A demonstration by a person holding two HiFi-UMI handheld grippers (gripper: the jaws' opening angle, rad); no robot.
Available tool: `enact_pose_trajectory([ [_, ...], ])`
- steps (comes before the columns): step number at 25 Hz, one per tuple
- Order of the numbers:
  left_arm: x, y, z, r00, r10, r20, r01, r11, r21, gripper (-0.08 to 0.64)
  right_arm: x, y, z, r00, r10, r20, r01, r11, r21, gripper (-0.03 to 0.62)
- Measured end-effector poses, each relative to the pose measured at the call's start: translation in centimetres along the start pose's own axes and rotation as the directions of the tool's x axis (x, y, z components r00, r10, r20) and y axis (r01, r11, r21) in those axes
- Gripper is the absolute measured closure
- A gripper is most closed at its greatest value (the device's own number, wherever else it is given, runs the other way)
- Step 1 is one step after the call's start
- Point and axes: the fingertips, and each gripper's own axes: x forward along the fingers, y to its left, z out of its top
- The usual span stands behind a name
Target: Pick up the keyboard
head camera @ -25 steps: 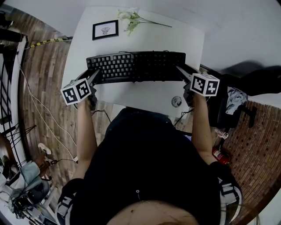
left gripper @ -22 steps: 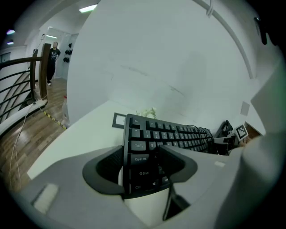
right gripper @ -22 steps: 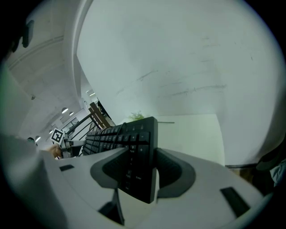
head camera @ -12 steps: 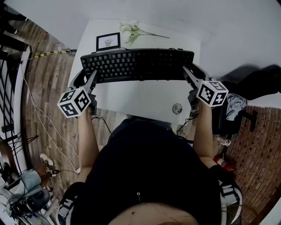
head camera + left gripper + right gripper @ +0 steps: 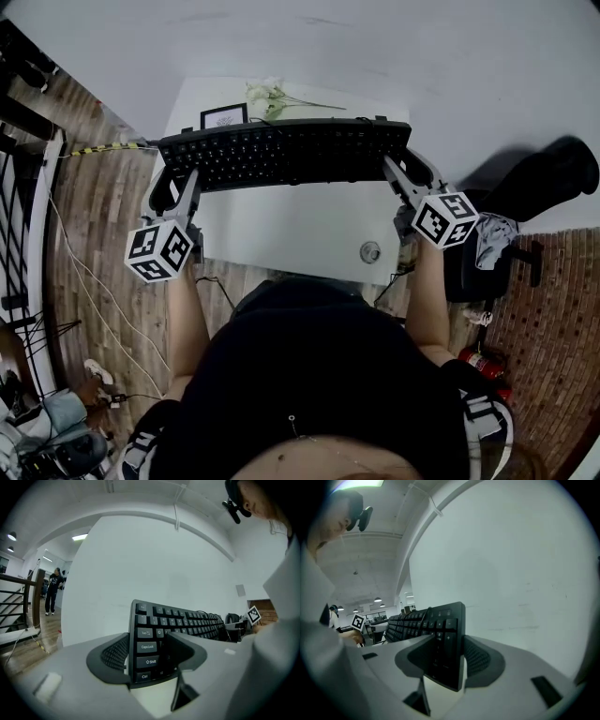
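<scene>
A black keyboard (image 5: 286, 152) hangs level in the air above the white table (image 5: 300, 230), held at both ends. My left gripper (image 5: 173, 183) is shut on its left end; in the left gripper view the jaws clamp the keyboard (image 5: 150, 641) edge by the Shift and Ctrl keys. My right gripper (image 5: 401, 172) is shut on the right end; in the right gripper view the jaws pinch the keyboard (image 5: 443, 641) by the number pad. A thin cable trails off the keyboard's back.
A small framed picture (image 5: 223, 116) and a sprig of white flowers (image 5: 267, 94) lie on the table behind the keyboard. A round grommet (image 5: 370, 251) sits near the front right edge. A black chair with cloth (image 5: 487, 244) stands to the right; cables run over the wooden floor at left.
Both grippers rose with the keyboard between them. It left the table and now sits higher, covering part of the framed picture in the head view.
</scene>
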Motion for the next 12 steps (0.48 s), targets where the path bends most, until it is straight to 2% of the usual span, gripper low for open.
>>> enact_pose_trajectory([
  [6,-0.8,-0.7,1.8,0.995,-0.023,0.098,0.019,0.999,0.049,0.296,-1.2,0.7,1.6,0.997,0.002,0.083,0.003,0.998,-0.062,0.397],
  [12,-1.6,-1.1,2.7,0.986,-0.043,0.161,0.029,0.996,0.09,0.296,-2.1,1.3,2.3,0.988,0.009,0.151,0.007,0.994,-0.11,0.397],
])
